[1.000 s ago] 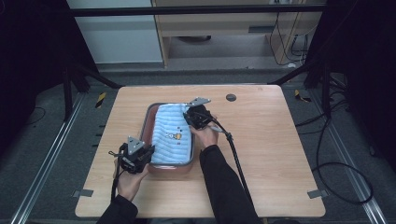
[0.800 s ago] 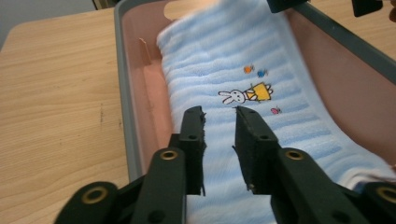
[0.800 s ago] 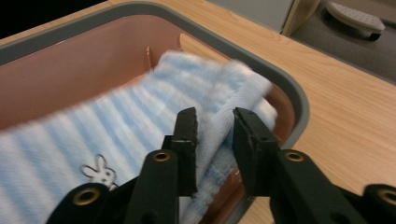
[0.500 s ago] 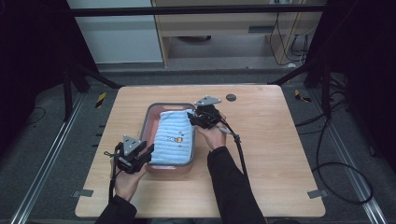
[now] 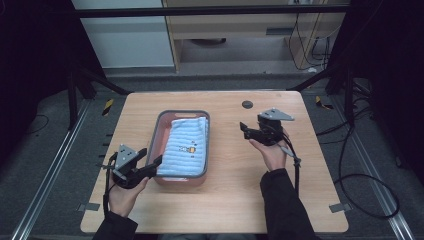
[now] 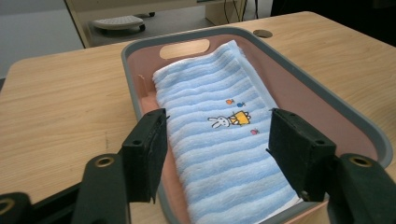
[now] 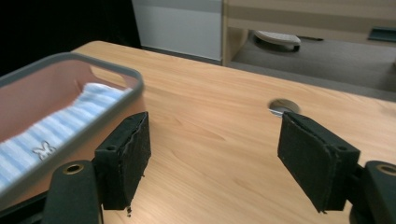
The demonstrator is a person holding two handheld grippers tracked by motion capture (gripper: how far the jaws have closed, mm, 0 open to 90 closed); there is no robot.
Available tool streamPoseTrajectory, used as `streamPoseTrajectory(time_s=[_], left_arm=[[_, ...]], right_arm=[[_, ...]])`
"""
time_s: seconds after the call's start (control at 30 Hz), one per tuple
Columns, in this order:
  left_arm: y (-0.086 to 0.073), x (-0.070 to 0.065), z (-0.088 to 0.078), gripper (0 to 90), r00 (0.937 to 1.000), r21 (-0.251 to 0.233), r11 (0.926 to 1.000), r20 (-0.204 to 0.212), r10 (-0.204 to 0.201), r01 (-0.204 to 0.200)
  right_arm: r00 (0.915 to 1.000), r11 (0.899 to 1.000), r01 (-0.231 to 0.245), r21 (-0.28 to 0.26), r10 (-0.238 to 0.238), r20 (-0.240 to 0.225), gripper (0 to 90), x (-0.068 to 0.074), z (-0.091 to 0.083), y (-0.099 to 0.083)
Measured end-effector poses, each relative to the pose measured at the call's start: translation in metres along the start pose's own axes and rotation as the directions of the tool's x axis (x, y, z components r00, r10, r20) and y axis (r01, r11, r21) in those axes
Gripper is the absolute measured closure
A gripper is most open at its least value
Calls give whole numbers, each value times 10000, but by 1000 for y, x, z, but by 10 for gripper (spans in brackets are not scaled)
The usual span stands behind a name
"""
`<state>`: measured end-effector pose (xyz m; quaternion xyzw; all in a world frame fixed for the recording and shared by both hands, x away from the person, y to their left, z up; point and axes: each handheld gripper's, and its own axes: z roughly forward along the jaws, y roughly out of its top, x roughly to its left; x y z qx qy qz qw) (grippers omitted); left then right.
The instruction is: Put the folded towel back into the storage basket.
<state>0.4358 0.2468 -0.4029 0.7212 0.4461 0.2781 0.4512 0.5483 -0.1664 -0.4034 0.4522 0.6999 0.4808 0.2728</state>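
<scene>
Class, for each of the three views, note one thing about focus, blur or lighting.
High view: evenly lit wooden table, dark surroundings. Left gripper view: blue striped towel sharp, its rabbit print crisp. Right gripper view: grey-rimmed pink basket blurred, black jaws sharper.

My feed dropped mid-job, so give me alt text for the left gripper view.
A folded blue striped towel with a small rabbit print lies inside a pink basket with a grey rim on a wooden table. The left tongs hang open over the basket's near end, their jaws spread wide.
</scene>
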Motion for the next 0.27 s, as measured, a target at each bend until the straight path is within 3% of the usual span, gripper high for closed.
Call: streamPoseTrajectory(time_s=[0.1, 0.27], left_arm=[[-2, 7, -3, 329, 9999, -2, 10000, -158, -21, 21], [-8, 18, -9, 305, 9992, -3, 10000, -384, 67, -67]], right_arm=[[9991, 9997, -29, 258, 18, 416, 240, -16, -18, -13], [9978, 9993, -122, 350, 99, 654, 237, -29, -38, -28]])
